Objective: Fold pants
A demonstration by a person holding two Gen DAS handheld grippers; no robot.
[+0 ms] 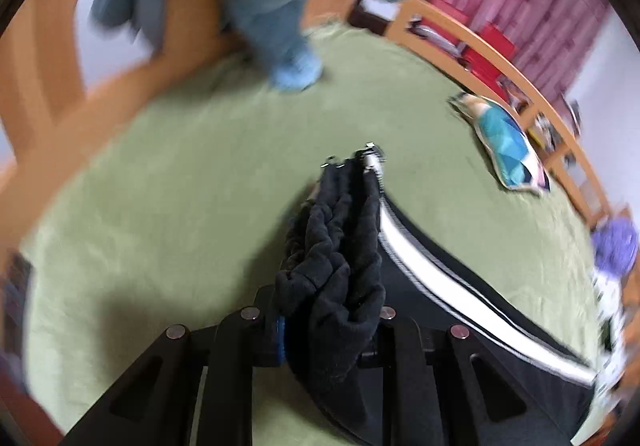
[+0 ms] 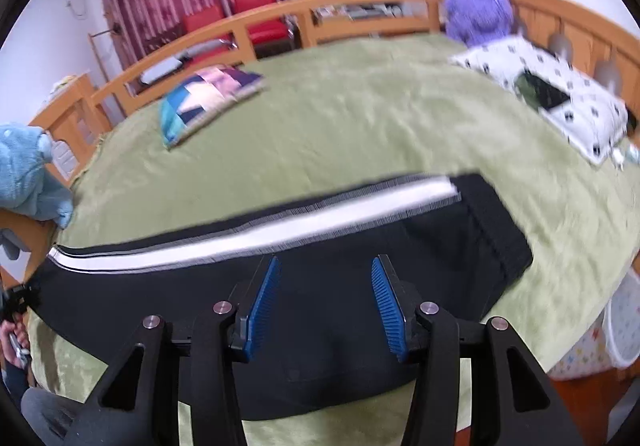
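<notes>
Black pants [image 2: 320, 302] with a white side stripe [image 2: 280, 224] lie spread across a green bed cover [image 2: 360, 125]. In the left wrist view my left gripper [image 1: 328, 326] is shut on a bunched end of the pants [image 1: 340, 246], lifted off the cover, with the striped leg [image 1: 460, 278] trailing right. My right gripper [image 2: 324, 266] is open just above the middle of the pants, its blue pads [image 2: 262, 298] apart and holding nothing.
A colourful cushion [image 2: 208, 97] lies on the far side of the bed. A white spotted pillow [image 2: 560, 93] and a purple plush toy [image 2: 478, 11] sit at the headboard. A light blue plush [image 1: 288, 17] is at the foot. Wooden rails [image 2: 260, 29] ring the bed. A white basket [image 2: 624, 322] stands at right.
</notes>
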